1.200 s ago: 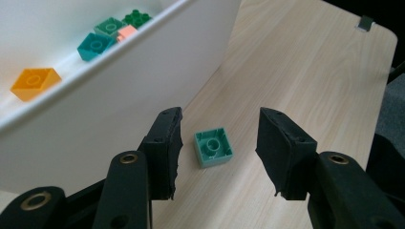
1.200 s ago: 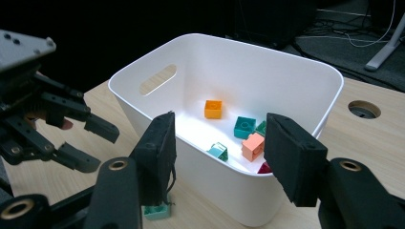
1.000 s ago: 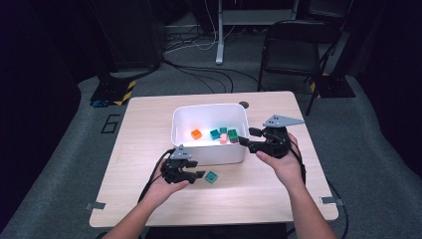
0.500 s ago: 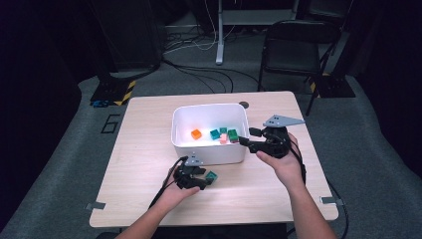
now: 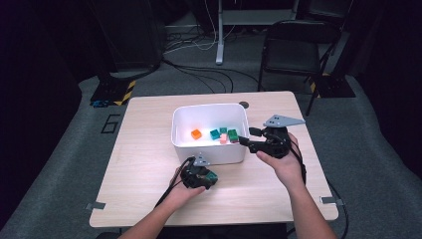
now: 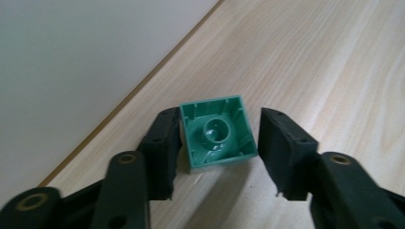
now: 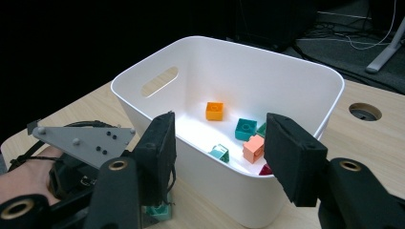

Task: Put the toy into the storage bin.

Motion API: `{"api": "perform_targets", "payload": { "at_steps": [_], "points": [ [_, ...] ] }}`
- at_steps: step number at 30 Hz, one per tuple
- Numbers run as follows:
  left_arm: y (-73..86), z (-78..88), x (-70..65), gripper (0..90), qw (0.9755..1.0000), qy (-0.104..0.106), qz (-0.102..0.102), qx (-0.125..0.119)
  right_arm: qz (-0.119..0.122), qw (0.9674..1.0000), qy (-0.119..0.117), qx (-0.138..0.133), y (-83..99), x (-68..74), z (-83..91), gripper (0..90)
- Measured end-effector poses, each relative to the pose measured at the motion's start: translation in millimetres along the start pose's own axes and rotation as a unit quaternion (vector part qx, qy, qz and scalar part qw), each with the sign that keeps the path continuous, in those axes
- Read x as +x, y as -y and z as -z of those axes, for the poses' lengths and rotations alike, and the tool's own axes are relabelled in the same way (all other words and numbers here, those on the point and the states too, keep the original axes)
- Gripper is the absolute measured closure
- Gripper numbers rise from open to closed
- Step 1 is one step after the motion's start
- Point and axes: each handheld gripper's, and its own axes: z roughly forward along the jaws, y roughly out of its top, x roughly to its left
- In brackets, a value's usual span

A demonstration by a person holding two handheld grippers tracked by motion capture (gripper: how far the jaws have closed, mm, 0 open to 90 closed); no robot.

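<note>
A green brick (image 6: pixel 217 132) lies upside down on the wooden table (image 5: pixel 139 149), just in front of the white bin (image 5: pixel 209 107). My left gripper (image 6: pixel 220 119) is low over the table with the brick between its jaws. The jaws have just been closing: the left pad touches the brick's side, while a gap remains at the right pad (image 6: pixel 282 143). In the high view the left gripper (image 5: pixel 201 178) sits beside the green brick (image 5: pixel 212 177). My right gripper (image 5: pixel 247 137) hovers open at the bin's right rim with nothing between its jaws.
The white bin (image 7: pixel 248 67) holds several bricks, among them an orange one (image 7: pixel 214 110), a teal one (image 7: pixel 245 128) and a pink one (image 7: pixel 253 148). A cable hole (image 7: pixel 365 112) is in the table behind the bin. A black chair (image 5: pixel 293 50) stands beyond the table.
My left gripper has come down and to the right onto the table, so that its jaws now flank the green brick. The brick and the right gripper have stayed put.
</note>
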Motion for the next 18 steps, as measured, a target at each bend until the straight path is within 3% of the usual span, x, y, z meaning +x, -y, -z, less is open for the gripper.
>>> {"api": "perform_targets", "payload": {
  "at_steps": [5, 18],
  "points": [
    [-0.5, 0.0, 1.0, 58.5, 1.0000, -0.006, -0.001, -0.005, 0.000, 1.0000, 0.000, -0.001, 0.0, -0.8, 0.4, 44.2],
    [-6.0, 17.0, -3.4, 58.8, 0.9998, 0.003, -0.016, -0.006, 0.000, 1.0000, 0.001, 0.000, 0.0, -0.1, -0.2, 44.3]
  ]
}}
